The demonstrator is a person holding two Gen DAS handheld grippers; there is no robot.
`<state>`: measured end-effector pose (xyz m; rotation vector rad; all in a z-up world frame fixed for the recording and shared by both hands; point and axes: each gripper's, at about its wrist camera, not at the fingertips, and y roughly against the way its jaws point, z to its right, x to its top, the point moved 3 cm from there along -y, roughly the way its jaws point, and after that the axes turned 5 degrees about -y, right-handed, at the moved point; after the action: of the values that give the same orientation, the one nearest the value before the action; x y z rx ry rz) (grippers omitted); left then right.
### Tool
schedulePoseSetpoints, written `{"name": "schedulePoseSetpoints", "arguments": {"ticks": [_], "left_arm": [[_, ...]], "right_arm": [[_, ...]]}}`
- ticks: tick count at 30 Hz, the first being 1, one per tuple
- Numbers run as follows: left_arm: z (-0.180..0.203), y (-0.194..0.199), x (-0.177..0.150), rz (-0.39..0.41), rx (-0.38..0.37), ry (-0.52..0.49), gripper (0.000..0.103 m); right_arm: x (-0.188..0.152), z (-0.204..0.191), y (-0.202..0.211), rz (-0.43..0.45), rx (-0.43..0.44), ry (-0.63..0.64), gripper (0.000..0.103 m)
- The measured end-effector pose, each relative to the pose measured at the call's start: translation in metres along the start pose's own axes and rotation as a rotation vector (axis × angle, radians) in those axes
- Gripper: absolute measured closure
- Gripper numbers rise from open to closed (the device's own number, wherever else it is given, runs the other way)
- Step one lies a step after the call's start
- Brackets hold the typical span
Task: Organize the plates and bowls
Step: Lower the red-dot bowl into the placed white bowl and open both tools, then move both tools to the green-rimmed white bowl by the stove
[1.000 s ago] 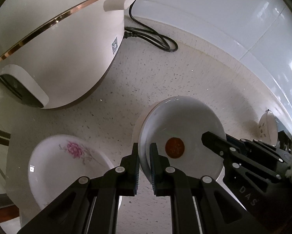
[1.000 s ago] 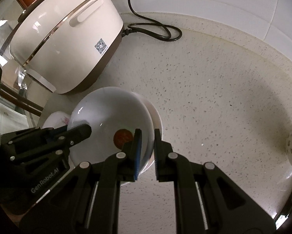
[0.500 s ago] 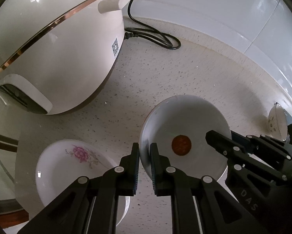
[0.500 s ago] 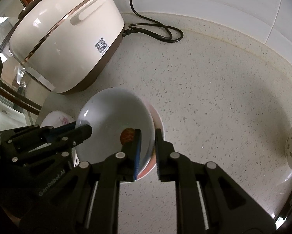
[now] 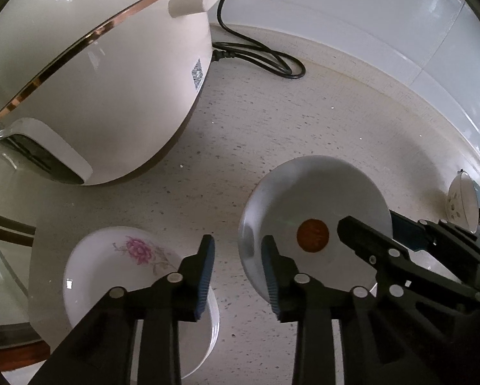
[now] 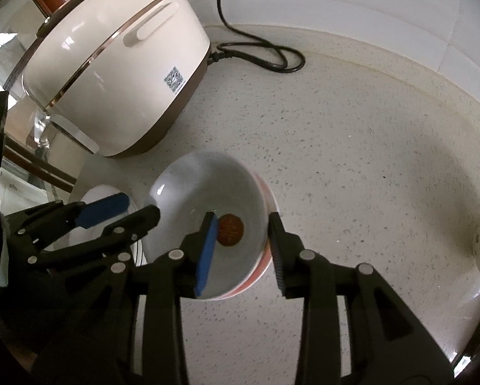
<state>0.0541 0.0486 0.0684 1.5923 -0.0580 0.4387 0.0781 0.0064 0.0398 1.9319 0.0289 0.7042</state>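
White glazed bowl with a round red mark inside (image 6: 204, 211) sits on the speckled cream stone countertop (image 6: 352, 147), near its left edge, in front of the cream rice cooker (image 6: 111, 64). Left gripper (image 5: 236, 269) and right gripper (image 6: 240, 243) both stand parted, each straddling the bowl's rim without gripping it. Beneath it there seems to be a red-edged plate (image 6: 259, 272). Just left lies a white flowered plate (image 5: 111, 263).

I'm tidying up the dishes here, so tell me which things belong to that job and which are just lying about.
Part of the job:
white bowl with the red seal
floral plate
small patterned bowl
left tongs and right tongs, both open

Just lying about:
rice cooker
black power cord
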Motion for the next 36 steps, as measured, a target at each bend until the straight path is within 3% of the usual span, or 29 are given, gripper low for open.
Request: {"name": "schedulePoseSetpoints", "arguments": {"ticks": [5,10,19,36], "left_arm": [[0.001,0.011,0.002,0.037,0.054,-0.023,0.064],[0.002,0.018,0.003,0.062,0.064,-0.026,0.050],[0.009,0.025,0.005,0.096,0.077,-0.017,0.049],[0.086,0.039,0.018,0.137,0.032,-0.131,0.045]], "right_arm": [[0.002,0.011,0.010,0.030,-0.010,-0.035,0.048],[-0.001,0.021,0.017,0.046,-0.015,-0.055,0.045],[-0.014,0.053,0.032,0.059,-0.035,-0.121,0.044],[-0.027,0.131,0.077,0.125,-0.091,-0.245,0.042]]}}
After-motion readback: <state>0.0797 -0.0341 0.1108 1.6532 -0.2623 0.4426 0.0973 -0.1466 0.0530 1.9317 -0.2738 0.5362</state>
